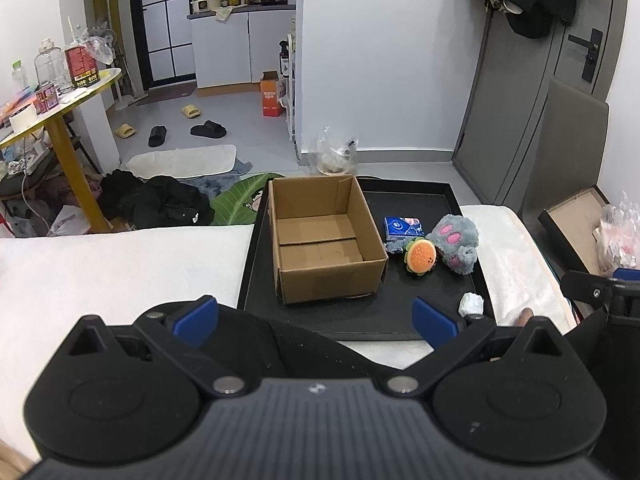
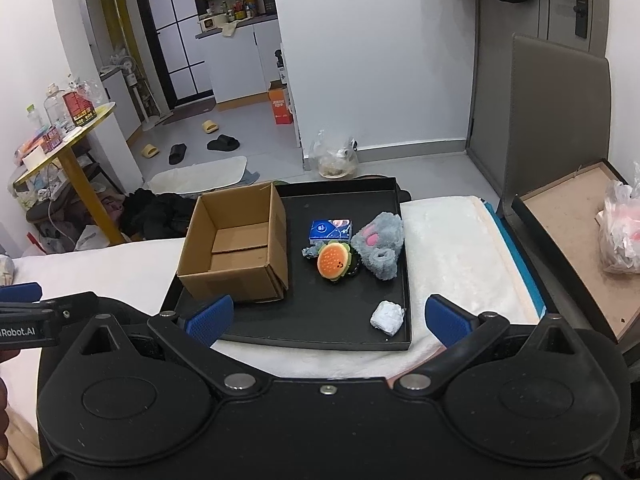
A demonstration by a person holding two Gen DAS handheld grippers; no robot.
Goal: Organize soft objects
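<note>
Both hand-held grippers spread, empty: left (image 1: 316, 318), right (image 2: 328, 318). Right should pinch burger plush (image 2: 334, 261) mid-body, drop into cardboard box (image 2: 236, 240)

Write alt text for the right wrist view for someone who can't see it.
An open hand-held gripper hovers over a black tray on a white surface. The tray holds an empty cardboard box, a burger plush, a grey plush, a blue packet and a white wad.
</note>
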